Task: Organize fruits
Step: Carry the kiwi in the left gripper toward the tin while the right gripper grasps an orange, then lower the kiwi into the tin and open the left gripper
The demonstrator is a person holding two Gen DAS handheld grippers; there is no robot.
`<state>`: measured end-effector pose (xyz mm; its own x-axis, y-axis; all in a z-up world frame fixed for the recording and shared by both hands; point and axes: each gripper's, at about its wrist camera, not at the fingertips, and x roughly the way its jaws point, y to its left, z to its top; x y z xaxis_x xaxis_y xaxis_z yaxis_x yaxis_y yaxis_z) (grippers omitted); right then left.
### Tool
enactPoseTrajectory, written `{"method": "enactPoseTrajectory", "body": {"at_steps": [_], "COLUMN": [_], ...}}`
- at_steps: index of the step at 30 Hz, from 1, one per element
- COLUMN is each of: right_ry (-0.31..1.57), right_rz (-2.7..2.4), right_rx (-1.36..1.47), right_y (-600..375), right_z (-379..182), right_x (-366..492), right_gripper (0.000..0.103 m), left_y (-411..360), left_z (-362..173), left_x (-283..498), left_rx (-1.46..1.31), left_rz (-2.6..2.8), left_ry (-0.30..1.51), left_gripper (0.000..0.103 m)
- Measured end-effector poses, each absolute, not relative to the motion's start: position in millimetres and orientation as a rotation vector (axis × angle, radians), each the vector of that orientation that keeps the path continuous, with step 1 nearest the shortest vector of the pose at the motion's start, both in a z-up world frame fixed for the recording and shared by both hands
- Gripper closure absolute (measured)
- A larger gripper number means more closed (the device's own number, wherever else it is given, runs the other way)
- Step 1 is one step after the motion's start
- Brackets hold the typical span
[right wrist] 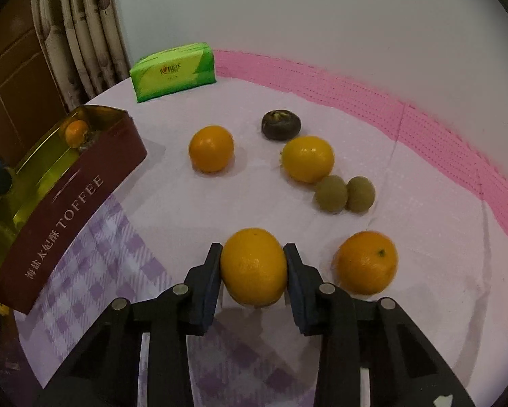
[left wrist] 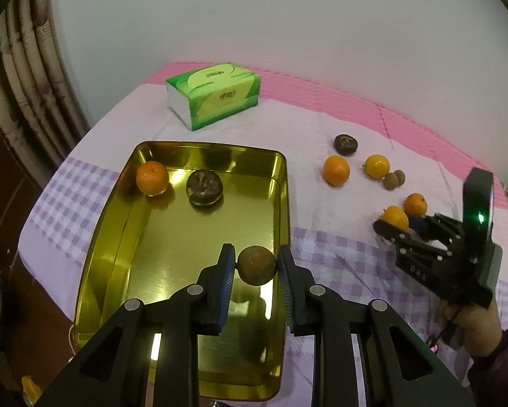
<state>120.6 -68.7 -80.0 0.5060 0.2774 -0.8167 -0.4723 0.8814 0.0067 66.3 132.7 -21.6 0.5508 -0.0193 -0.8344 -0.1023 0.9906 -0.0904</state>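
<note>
My left gripper (left wrist: 256,264) is shut on a small brown kiwi (left wrist: 256,265) and holds it above the near part of the gold tin tray (left wrist: 101,237). The tray holds an orange (left wrist: 152,178) and a dark brown fruit (left wrist: 204,183). My right gripper (right wrist: 252,266) is shut on a yellow-orange fruit (right wrist: 253,266) just above the tablecloth; it also shows in the left wrist view (left wrist: 394,218). Loose on the cloth are an orange (right wrist: 366,262), an orange (right wrist: 211,148), a yellow fruit (right wrist: 307,158), two kiwis (right wrist: 344,193) and a dark fruit (right wrist: 281,124).
A green tissue pack (left wrist: 213,93) lies at the back of the table. The tray's maroon side wall (right wrist: 71,203) reads TOFFEE, left of my right gripper. A pink-edged checked cloth (left wrist: 321,254) covers the table. Curtains (left wrist: 23,68) hang at the left.
</note>
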Motion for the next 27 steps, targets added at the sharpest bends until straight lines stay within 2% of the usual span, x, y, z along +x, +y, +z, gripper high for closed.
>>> {"method": "enactPoseTrajectory", "body": {"at_steps": [14,27], "right_ry": [0.906,0.906], "right_rz": [0.478,0.474], "right_rx": [-0.224,-0.228], "right_y": [-53,-53], "right_z": [-83,-83], "right_x": [99,99], "right_gripper": [0.07,0.07], "left_y": [153,189], "left_z": [-35,-64], "left_x": [74,91], "left_rx": [-0.08,-0.065], "left_rz": [0.136,0.237], "left_ry": [0.99,1.064], "left_gripper": [0.077,0.077]}}
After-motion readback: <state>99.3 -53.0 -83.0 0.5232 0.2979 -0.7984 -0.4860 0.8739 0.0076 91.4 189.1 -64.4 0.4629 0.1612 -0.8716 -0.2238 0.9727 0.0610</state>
